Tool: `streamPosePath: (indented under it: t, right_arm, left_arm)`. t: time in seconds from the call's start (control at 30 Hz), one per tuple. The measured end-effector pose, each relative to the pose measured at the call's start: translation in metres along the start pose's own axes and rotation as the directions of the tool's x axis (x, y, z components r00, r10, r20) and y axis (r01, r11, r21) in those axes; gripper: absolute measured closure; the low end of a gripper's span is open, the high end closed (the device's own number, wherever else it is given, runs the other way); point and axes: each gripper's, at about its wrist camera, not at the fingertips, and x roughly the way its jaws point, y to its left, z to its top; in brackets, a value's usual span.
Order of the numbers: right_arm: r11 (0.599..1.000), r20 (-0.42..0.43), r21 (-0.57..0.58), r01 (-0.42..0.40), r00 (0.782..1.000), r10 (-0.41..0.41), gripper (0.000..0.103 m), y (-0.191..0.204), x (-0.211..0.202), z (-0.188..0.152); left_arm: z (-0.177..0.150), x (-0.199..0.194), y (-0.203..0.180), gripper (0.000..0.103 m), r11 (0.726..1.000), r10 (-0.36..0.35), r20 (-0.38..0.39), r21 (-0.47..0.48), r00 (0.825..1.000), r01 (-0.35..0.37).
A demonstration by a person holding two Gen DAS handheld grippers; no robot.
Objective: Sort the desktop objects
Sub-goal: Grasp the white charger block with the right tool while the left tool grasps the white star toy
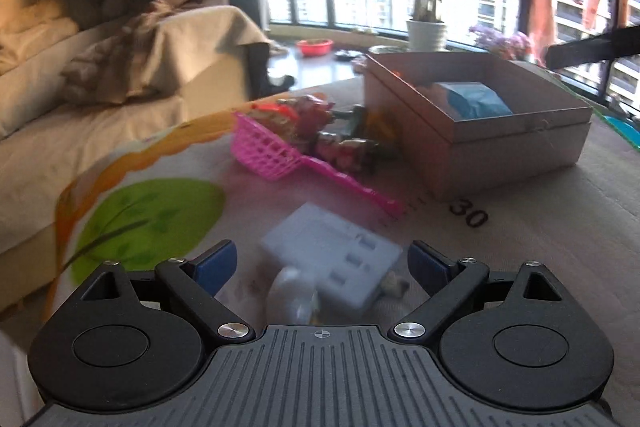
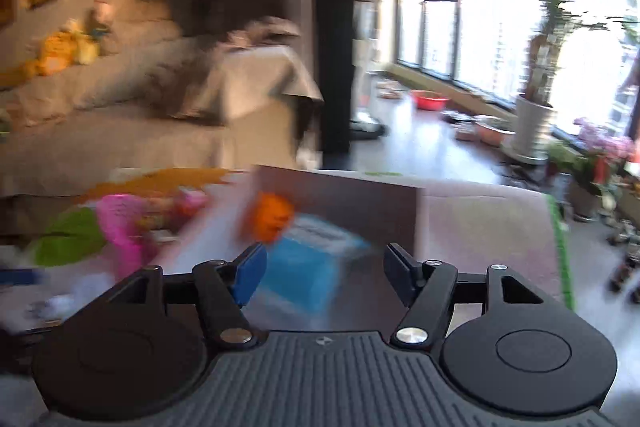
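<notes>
I am holding the left gripper [image 1: 322, 263] with its jaws spread wide over a white multi-socket adapter [image 1: 332, 253] that is lying on the worktop [image 1: 540, 227], untouched between them. Beyond it are lying a pink plastic scoop [image 1: 276, 151] and, to its right, an open cardboard box [image 1: 480, 123]. My right gripper [image 2: 324, 269] is hovering over that box, jaws parted and gripping nothing, above a blue packet [image 2: 308, 263] and an orange object [image 2: 270, 217] inside.
</notes>
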Motion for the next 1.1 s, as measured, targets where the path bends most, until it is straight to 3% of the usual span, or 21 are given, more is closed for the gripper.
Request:
streamPosePath:
  t: [0.1,0.2,0.23,0.37,0.43,0.53,0.6,0.67,0.8,0.87,0.93,1.1]
  right_arm:
    - [0.998,-0.021,-0.036,-0.048,0.999,0.047,0.032,0.019,-0.017,-0.009]
    - [0.997,-0.043,-0.039,-0.066,0.997,0.064,0.031,0.025,-0.030,-0.022]
    - [0.997,-0.051,-0.033,-0.064,0.997,0.062,0.030,0.024,-0.031,-0.024]
    - [0.998,-0.090,-0.021,-0.064,0.994,0.062,0.030,0.024,-0.030,-0.036]
    - [0.995,-0.109,-0.022,-0.099,0.989,0.096,0.030,0.032,-0.025,-0.041]
    - [0.985,-0.127,-0.049,-0.168,0.979,0.161,0.030,0.053,-0.011,-0.046]
    - [0.976,-0.146,-0.062,-0.207,0.970,0.196,0.030,0.069,0.003,-0.047]
    - [0.972,-0.169,-0.058,-0.230,0.961,0.217,0.034,0.083,0.022,-0.045]
    - [0.958,-0.207,-0.049,-0.284,0.941,0.269,0.034,0.106,0.054,-0.043]
    - [0.956,-0.216,-0.068,-0.285,0.940,0.265,0.045,0.116,0.063,-0.046]
    - [0.956,-0.245,-0.063,-0.286,0.933,0.263,0.055,0.119,0.067,-0.049]
    - [0.964,-0.252,-0.079,-0.253,0.941,0.226,0.055,0.101,0.038,-0.061]
  left_arm:
    - [0.007,0.015,0.003,0.007,0.998,-0.045,-0.047,-0.055,0.998,0.042]
    - [0.002,0.008,-0.007,0.006,0.983,-0.165,-0.055,-0.087,0.985,0.160]
    - [0.000,0.002,-0.013,0.005,0.974,-0.211,-0.054,-0.093,0.976,0.206]
    - [-0.015,-0.026,-0.040,0.004,0.903,-0.429,-0.069,-0.071,0.901,0.424]
    - [-0.022,-0.043,-0.049,0.004,0.895,-0.447,-0.054,-0.025,0.893,0.446]
    - [-0.030,-0.062,-0.048,0.003,0.932,-0.362,-0.029,0.023,0.932,0.363]
    - [-0.034,-0.069,-0.040,0.003,0.968,-0.245,-0.027,0.038,0.969,0.246]
    - [-0.037,-0.070,-0.028,0.003,0.987,-0.157,-0.037,0.023,0.987,0.158]
    - [-0.037,-0.067,-0.002,0.004,0.998,-0.031,-0.073,-0.061,0.997,0.027]
    - [-0.037,-0.062,0.006,0.004,0.995,0.015,-0.096,-0.094,0.995,-0.024]
    - [-0.038,-0.061,0.012,0.004,0.993,0.021,-0.111,-0.116,0.994,-0.034]
    - [-0.034,-0.058,0.010,0.004,0.992,0.007,-0.107,-0.125,0.994,-0.021]
